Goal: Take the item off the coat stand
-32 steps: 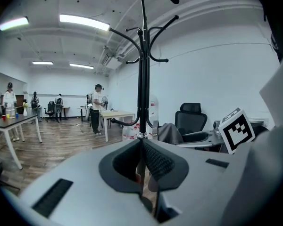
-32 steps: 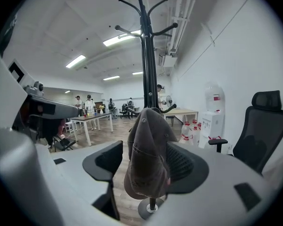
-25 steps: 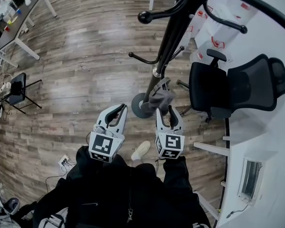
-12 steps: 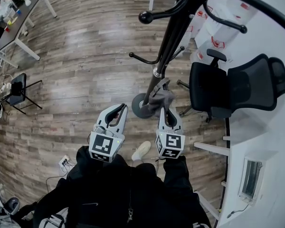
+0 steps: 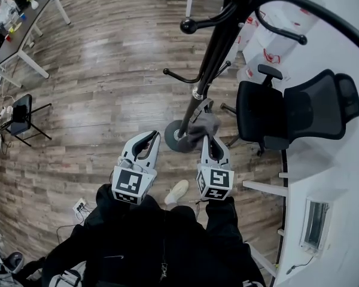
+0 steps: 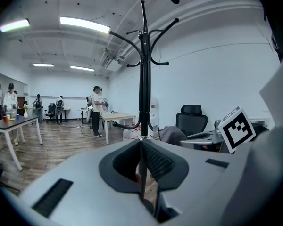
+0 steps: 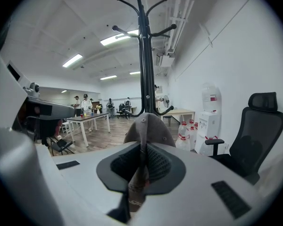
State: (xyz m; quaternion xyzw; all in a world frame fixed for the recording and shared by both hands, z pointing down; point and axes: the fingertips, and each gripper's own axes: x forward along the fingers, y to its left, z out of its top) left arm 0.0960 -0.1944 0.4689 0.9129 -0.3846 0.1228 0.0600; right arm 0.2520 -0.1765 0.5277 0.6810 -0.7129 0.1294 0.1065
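A black coat stand (image 5: 212,52) rises from its round base (image 5: 175,137) on the wood floor. A grey cap (image 5: 201,126) hangs low on its pole. My right gripper (image 5: 210,143) is at the cap, its jaws closing with the cap's brim pinched between the pads. In the right gripper view the cap (image 7: 148,128) fills the space just past my right gripper (image 7: 142,166), with the coat stand (image 7: 144,55) behind. My left gripper (image 5: 149,139) is shut and empty, left of the base. The left gripper view shows the coat stand (image 6: 143,69) and the cap (image 6: 172,134).
A black office chair (image 5: 287,109) stands right of the stand, by a white desk (image 5: 329,178). Water bottles (image 5: 260,37) sit against the wall. A table (image 5: 18,28) and a small black stand (image 5: 21,115) are at the left. People stand far off.
My right gripper's jaws have closed onto the cap's brim; they stood apart around it a second ago. The left gripper has stayed where it was.
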